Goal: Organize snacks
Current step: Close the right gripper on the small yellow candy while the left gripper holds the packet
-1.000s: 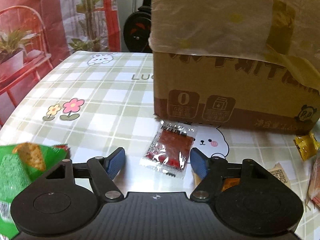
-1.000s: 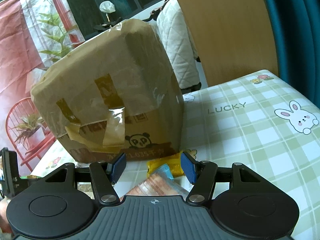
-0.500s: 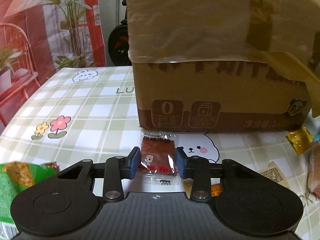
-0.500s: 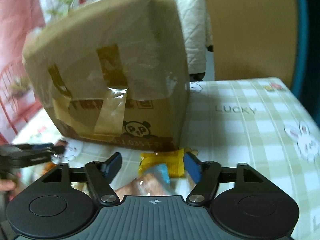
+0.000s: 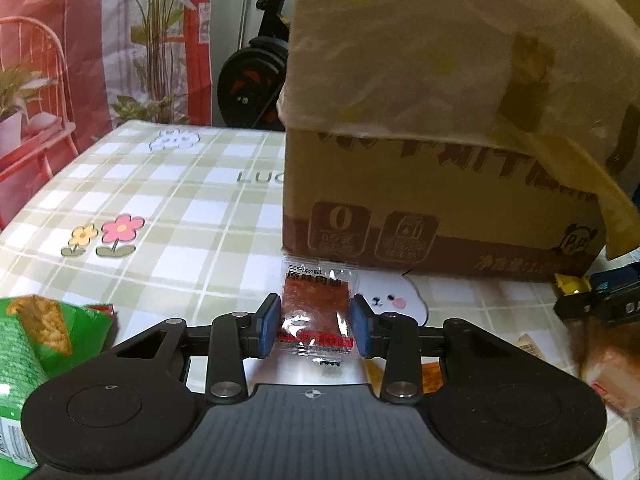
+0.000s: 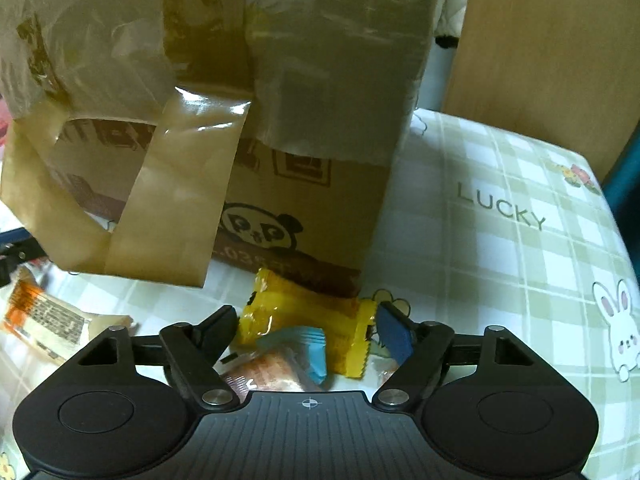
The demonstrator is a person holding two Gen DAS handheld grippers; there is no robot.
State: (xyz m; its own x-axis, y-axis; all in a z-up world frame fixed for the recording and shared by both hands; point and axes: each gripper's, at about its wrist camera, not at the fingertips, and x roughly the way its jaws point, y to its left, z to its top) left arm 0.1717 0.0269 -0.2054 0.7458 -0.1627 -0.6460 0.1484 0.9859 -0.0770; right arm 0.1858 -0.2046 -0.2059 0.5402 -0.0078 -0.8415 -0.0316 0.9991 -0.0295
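While you are gripping the jerky packet (image 5: 316, 312) with the left gripper (image 5: 316, 326), you are bringing the right gripper (image 6: 306, 330) down over the yellow candy (image 6: 304, 320), so treat the two halves of this step differently. On the left, the blue pads (image 5: 269, 326) are pressing on the packet's two side edges, which makes for a thin, slippery hold; you are better off lifting slowly and keeping the packet level, since the film looks likely to buckle or slide out. The packet is sitting near the front wall of the box (image 5: 420, 200), over the checked cloth (image 5: 160, 208), with a green bag (image 5: 36, 344) at the near left. On the right, the jaws are opening and standing wide, with the candy lying between them but no pad pressing on it; the right pad (image 6: 394, 332) is just beside the wrapper's crimped end, and whether it is touching is unclear. A blue-ended snack (image 6: 296, 354) is lying over the candy's near edge, so you are risking catching both if you close as things stand. Centre the jaws on the candy's body, keep clear of the loose tape (image 6: 176, 192) hanging from the box, and close only when the blue-ended piece is outside the pads.
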